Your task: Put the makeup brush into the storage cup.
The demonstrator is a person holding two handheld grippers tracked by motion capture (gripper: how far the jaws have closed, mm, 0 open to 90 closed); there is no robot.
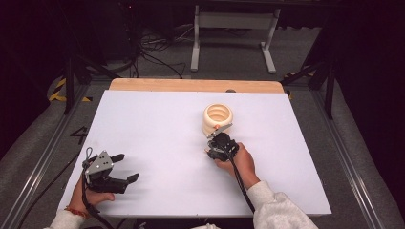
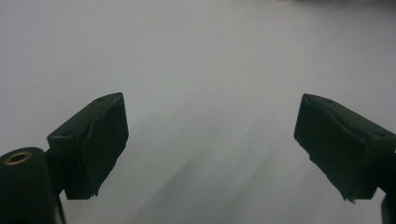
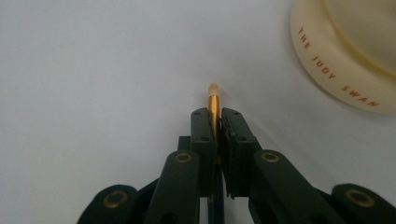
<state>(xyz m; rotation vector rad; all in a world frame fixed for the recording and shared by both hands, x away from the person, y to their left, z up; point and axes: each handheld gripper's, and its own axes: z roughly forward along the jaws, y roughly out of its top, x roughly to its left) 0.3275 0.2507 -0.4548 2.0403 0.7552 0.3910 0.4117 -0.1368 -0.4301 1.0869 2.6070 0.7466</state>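
Observation:
A cream ribbed cup (image 1: 217, 117) stands right of the middle of the white table (image 1: 153, 119). Just in front of it, my right gripper (image 1: 217, 139) is held in a hand and tilted down toward the table. In the right gripper view that gripper (image 3: 217, 114) is shut on a thin gold stick (image 3: 214, 100) with a cream tip, which pokes out past the jaws. The cup's rim (image 3: 336, 70), lettered "THE JUDY SWAN", lies at the upper right there. My left gripper (image 1: 126, 167) rests near the front left, open, with nothing between its jaws (image 2: 210, 140).
A wooden strip (image 1: 196, 85) runs along the table's far edge. Metal rails (image 1: 47, 143) flank both sides. Beyond the table are floor cables (image 1: 153, 52) and a white stand's legs (image 1: 234, 43).

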